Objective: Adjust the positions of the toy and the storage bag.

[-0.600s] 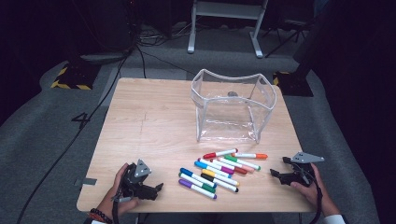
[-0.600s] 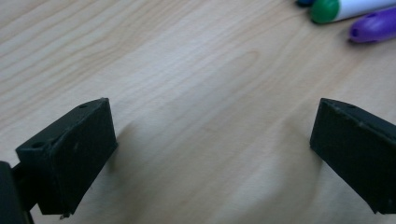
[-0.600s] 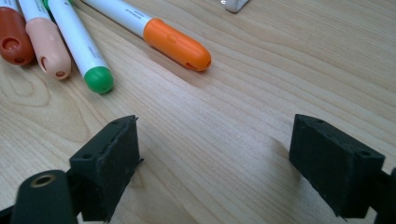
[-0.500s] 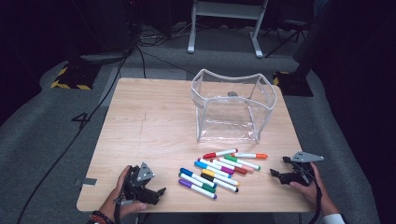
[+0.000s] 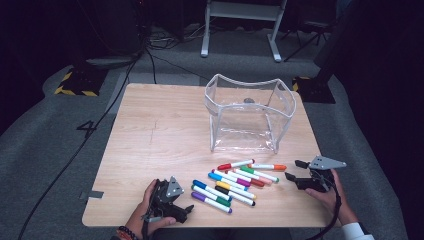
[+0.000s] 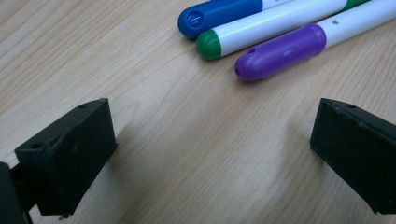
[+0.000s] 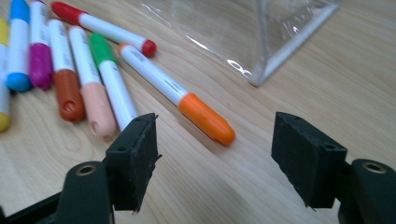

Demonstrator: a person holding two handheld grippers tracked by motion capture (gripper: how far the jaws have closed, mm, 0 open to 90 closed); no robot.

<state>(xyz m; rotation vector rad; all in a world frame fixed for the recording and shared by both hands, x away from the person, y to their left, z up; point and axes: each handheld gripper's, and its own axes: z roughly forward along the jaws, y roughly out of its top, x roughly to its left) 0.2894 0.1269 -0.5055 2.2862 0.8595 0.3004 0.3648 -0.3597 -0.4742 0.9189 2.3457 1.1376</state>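
The orange-capped white marker (image 7: 175,95) is lying just ahead of the right gripper (image 5: 301,177), whose jaws are standing apart and empty like the left gripper (image 5: 176,206), so closing off-centre is risking rolling it against the clear plastic pouch (image 5: 248,120).

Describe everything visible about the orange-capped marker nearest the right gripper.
The orange-capped marker has a white barrel with small dark print, an orange cap on the end towards the right gripper and a thin orange tip at the far end. It looks like smooth plastic, capped. It lies flat on the wooden table, at the edge of the marker group nearest the clear pouch, touching neither the pouch nor the gripper, whose jaws stand open just short of its cap.
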